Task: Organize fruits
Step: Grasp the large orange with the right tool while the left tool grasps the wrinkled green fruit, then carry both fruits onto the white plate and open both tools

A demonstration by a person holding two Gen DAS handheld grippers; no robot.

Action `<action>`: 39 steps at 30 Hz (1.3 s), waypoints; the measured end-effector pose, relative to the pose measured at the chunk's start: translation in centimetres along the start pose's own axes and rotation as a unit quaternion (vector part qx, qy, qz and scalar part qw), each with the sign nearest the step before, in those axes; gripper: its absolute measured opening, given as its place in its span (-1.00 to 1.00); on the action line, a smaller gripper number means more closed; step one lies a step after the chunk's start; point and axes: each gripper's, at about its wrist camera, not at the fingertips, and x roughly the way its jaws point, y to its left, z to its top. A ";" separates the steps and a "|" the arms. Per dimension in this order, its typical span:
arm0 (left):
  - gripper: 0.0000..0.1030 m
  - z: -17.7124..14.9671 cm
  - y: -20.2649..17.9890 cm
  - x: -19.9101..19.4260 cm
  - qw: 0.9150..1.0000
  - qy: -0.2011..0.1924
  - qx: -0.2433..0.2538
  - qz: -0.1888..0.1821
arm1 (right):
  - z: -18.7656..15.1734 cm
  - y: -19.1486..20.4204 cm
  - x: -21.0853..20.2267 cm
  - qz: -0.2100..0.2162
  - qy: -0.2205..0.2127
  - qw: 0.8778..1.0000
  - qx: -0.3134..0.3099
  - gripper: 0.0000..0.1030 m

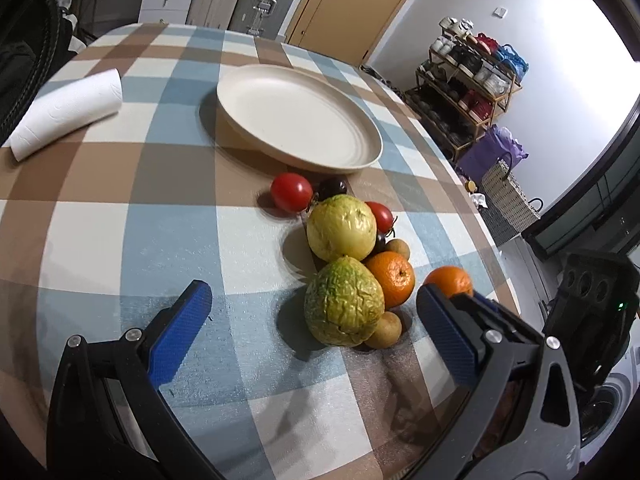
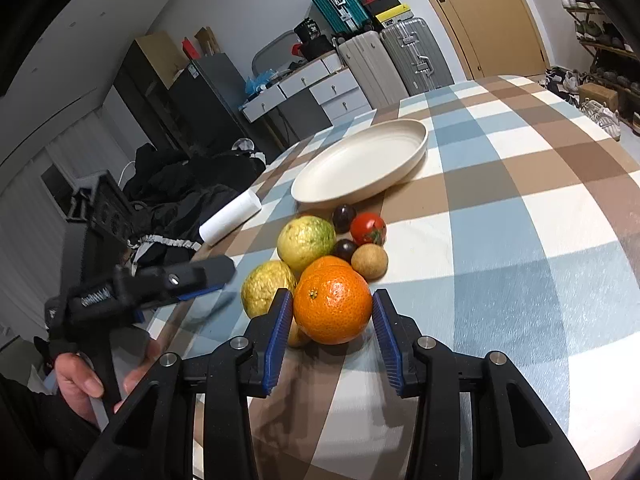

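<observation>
Checked blue, brown and white cloth covers the table [image 1: 120, 216], w/ suitcases, drawers and a shoe rack in the bkgd. Right gripper [image 2: 332, 314] has its ribbed blue pads closed on a round, pitted-skin orange [image 2: 333, 305], one pad per side, fruit apparently resting on the cloth at the near end of the pile. Left gripper [image 1: 314, 324] hangs wide open, nothing between its pads, a wrinkled green-yellow guava [image 1: 344, 301] just ahead and slightly inside the gap; in the right wrist view a hand [image 2: 86, 378] carries it. Outward from there: a second orange [image 1: 391, 278] touching that guava, a smoother yellow-green guava [image 1: 341, 227] behind, small dull-brown kiwi-like fruits [image 1: 386, 330] tucked under and beside, glossy red tomatoes [image 1: 291, 191] and dark plums [image 1: 332, 187] at the far edge of the heap. Beyond them sits the shallow, matte cream plate [image 1: 296, 120], nothing on it, and a white paper towel roll [image 1: 66, 114] lies well apart. Progress looks near zero: no fruit is on the plate yet, whole pile still bunched on the cloth; the orange grab reads as the first pick, w/ everything else left to sort.
</observation>
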 end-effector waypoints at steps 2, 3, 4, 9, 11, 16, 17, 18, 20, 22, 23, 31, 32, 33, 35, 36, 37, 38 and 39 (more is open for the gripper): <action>0.89 0.0 0.0 0.5 1.000 0.005 0.001 -0.006 | 0.1 0.0 -0.1 0.001 -0.003 1.000 -0.002 -0.19; 0.85 -0.1 0.0 0.6 1.000 0.008 0.001 -0.011 | 0.2 0.0 -0.2 0.002 -0.004 1.000 -0.003 -0.19; 0.79 -0.1 0.0 0.8 1.000 0.012 0.002 -0.014 | 0.3 0.0 -0.2 0.004 -0.005 1.000 -0.004 -0.19; 0.53 -0.2 -0.4 1.6 0.999 0.025 0.007 -0.032 | 0.5 0.2 -0.1 0.005 -0.005 1.000 -0.012 -0.19; 0.27 -0.2 -0.7 2.0 0.999 0.032 0.012 -0.039 | 0.6 0.3 0.0 0.005 -0.005 1.000 -0.014 -0.19; -0.14 -0.3 -0.7 2.5 0.998 0.039 0.018 -0.052 | 1.1 0.1 0.3 0.007 -0.006 1.000 -0.013 -0.19; -0.15 -0.2 -0.6 2.5 0.998 0.038 0.018 -0.056 | 1.2 0.0 0.4 0.007 -0.006 1.000 -0.013 -0.19; -0.15 -0.2 -0.4 2.5 0.997 0.038 0.016 -0.060 | 1.3 0.0 0.4 0.007 -0.006 1.000 -0.013 -0.19; -0.15 0.0 -0.1 2.3 0.997 0.037 0.013 -0.063 | 1.6 0.0 0.4 0.008 -0.006 1.000 -0.013 -0.19; -0.15 0.2 0.1 1.8 0.997 0.034 0.012 -0.067 | 1.8 0.0 0.5 0.008 -0.007 1.000 -0.013 -0.19; -0.15 0.5 0.2 1.6 0.997 0.034 0.011 -0.071 | 1.9 0.0 0.5 0.009 -0.007 1.000 -0.013 -0.19; -0.15 4.7 1.0 -1.2 0.995 0.015 -0.003 -0.097 | 5.0 0.6 0.6 0.026 -0.013 0.999 -0.020 -0.19; -0.15 5.8 1.0 -1.5 0.996 0.011 0.001 -0.094 | 5.6 0.7 0.6 0.027 -0.015 0.999 -0.021 -0.19; -0.15 6.8 0.9 -1.7 0.996 0.006 0.004 -0.091 | 6.4 0.8 0.6 0.029 -0.018 0.999 -0.022 -0.19; -0.15 9.3 0.9 -1.7 0.996 -0.001 0.011 -0.087 | 7.9 0.7 0.8 0.035 -0.020 0.999 -0.022 -0.19; -0.15 10.5 0.9 -1.6 0.996 -0.004 0.013 -0.084 | 9.0 0.6 1.1 0.035 -0.019 0.999 -0.022 -0.19; -0.15 12.2 0.9 -1.3 0.997 -0.006 0.016 -0.078 | 9.8 0.5 1.4 0.035 -0.018 0.999 -0.022 -0.19; -0.15 13.3 0.8 -1.2 0.997 -0.006 0.017 -0.078 | 10.6 0.4 1.7 0.034 -0.016 0.999 -0.023 -0.19; -0.15 14.6 0.8 -0.7 0.997 -0.003 0.019 -0.078 | 11.5 0.2 2.1 0.035 -0.015 0.999 -0.023 -0.19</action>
